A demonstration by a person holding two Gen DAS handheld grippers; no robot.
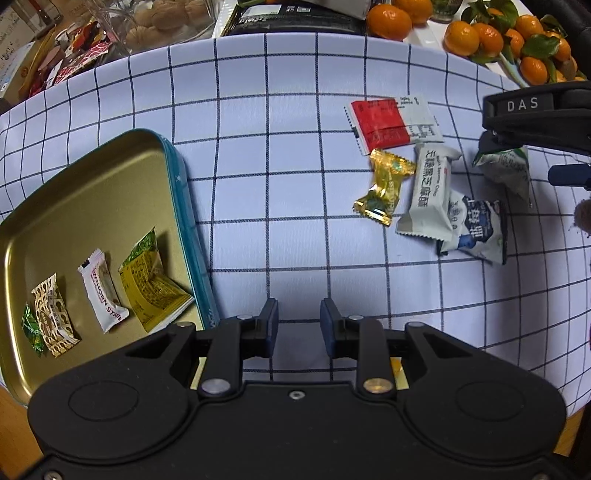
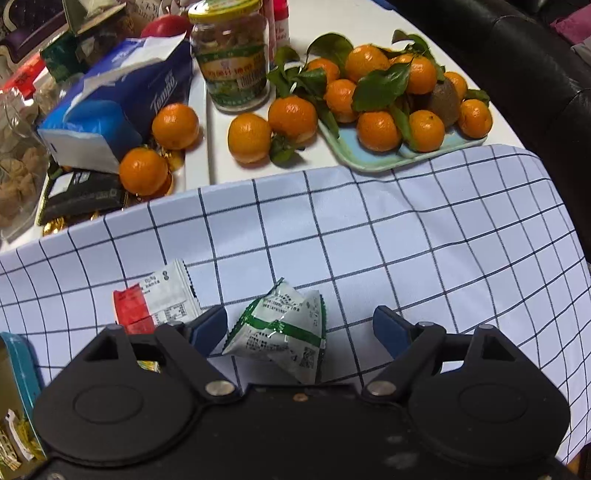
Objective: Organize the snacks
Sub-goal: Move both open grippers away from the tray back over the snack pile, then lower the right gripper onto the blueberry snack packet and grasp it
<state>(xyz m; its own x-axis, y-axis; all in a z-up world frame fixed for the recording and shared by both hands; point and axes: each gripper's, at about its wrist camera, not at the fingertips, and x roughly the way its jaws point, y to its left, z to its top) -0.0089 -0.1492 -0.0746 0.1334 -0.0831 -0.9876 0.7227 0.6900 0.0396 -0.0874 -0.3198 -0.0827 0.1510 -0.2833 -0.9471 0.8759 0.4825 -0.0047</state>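
A gold tin tray (image 1: 92,192) with a teal rim lies at the left and holds several wrapped snacks, among them a yellow packet (image 1: 153,286) and a white hawthorn bar (image 1: 103,295). My left gripper (image 1: 298,325) is open and empty over the checked cloth beside the tray. Loose snacks lie to its right: a red and white packet (image 1: 384,122), a gold candy (image 1: 386,186), a white bar (image 1: 430,192) and a blue and white packet (image 1: 476,229). My right gripper (image 2: 299,328) is open around a green and white packet (image 2: 282,328), which lies on the cloth between its fingers.
Tangerines on a light blue plate (image 2: 369,158), loose tangerines (image 2: 247,136), a glass jar (image 2: 234,55) and a blue tissue pack (image 2: 122,96) stand beyond the cloth's far edge. Walnuts (image 1: 162,18) and more packets crowd the back left.
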